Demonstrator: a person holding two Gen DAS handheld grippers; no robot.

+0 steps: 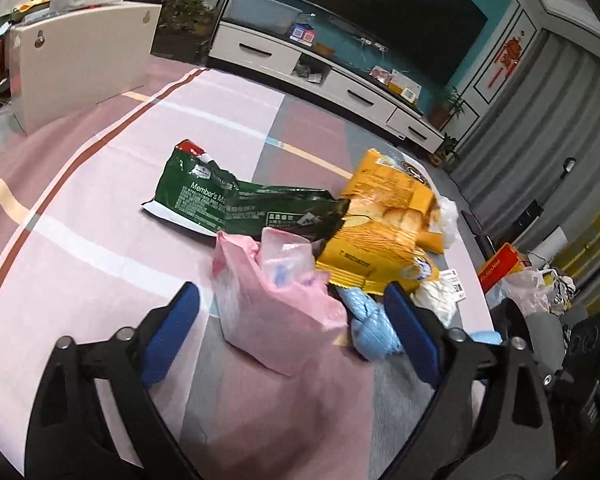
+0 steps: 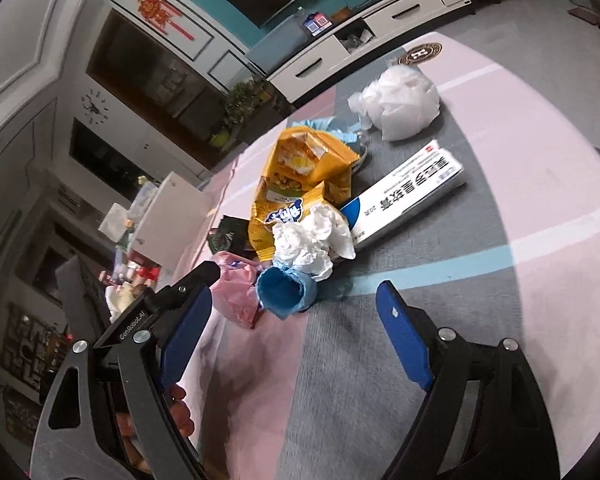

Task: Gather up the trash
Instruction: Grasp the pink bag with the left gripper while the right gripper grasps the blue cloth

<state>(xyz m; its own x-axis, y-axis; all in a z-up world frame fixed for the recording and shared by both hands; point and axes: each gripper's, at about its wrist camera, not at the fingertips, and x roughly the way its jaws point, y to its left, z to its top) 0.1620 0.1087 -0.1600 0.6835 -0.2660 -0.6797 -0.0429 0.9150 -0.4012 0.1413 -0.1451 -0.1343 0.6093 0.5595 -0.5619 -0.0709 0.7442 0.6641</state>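
Two claws, both mine, hang over the pile of rubbish on the pink and grey cloth. My left gripper is spread wide with nothing clamped; the pink plastic bag lies between its blue pads, nearer the right-hand one, and I cannot tell if either pad touches it. A crumpled blue glove sits just inside the right pad. Beyond the tips, the yellow snack bag rests partly on the green wrapper.

My right gripper is also wide open and holds nothing. Just ahead of its tips, nearer the left pad, lies the blue glove, with a wad of white tissue beyond it. Farther ahead lie a white and blue carton and a white plastic bag.
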